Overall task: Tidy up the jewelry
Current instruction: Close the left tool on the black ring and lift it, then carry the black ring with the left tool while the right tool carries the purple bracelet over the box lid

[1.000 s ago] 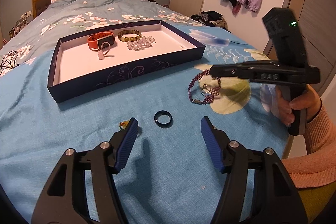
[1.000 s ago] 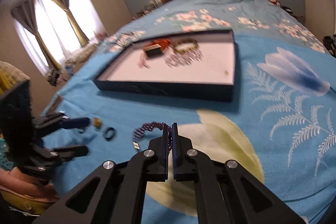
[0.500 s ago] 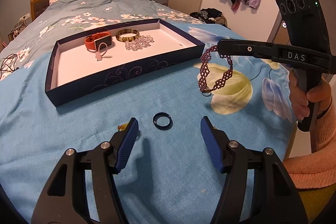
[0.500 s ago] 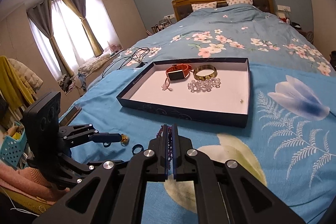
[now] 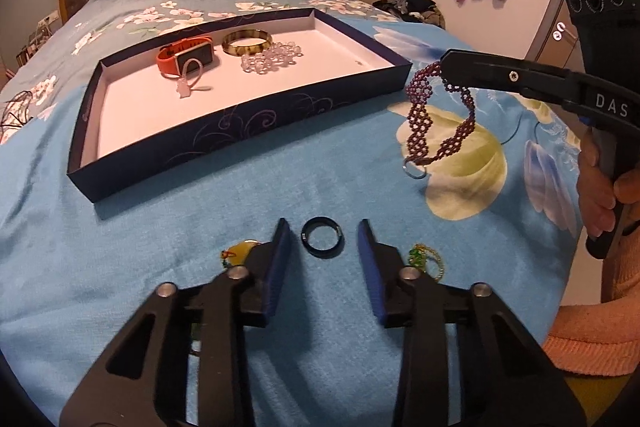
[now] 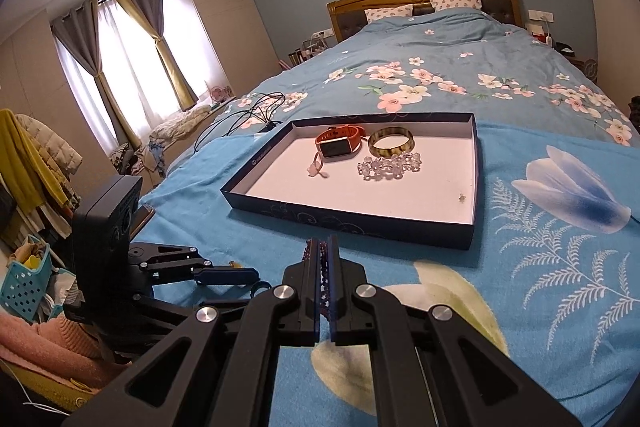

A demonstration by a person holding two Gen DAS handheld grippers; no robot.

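Observation:
My right gripper (image 6: 325,245) is shut on a purple beaded bracelet (image 5: 438,115), which hangs in the air just right of the tray's near right corner. My left gripper (image 5: 323,233) is open, its fingers either side of a dark ring (image 5: 322,238) lying on the blue bedspread. The navy tray (image 5: 240,125) with a white floor holds an orange watch (image 5: 186,55), a green-brown bangle (image 5: 247,41), a clear bead bracelet (image 5: 272,57) and a small pale ring (image 5: 188,83).
A yellow pendant (image 5: 240,251) lies left of the left fingers and a green-gold piece (image 5: 426,259) lies to their right. Black cables (image 6: 248,115) lie on the bed beyond the tray. The bed edge is at the right in the left wrist view.
My right gripper has lifted the purple bracelet off the bedspread and carried it toward the tray. My left gripper has moved forward and narrowed around the dark ring.

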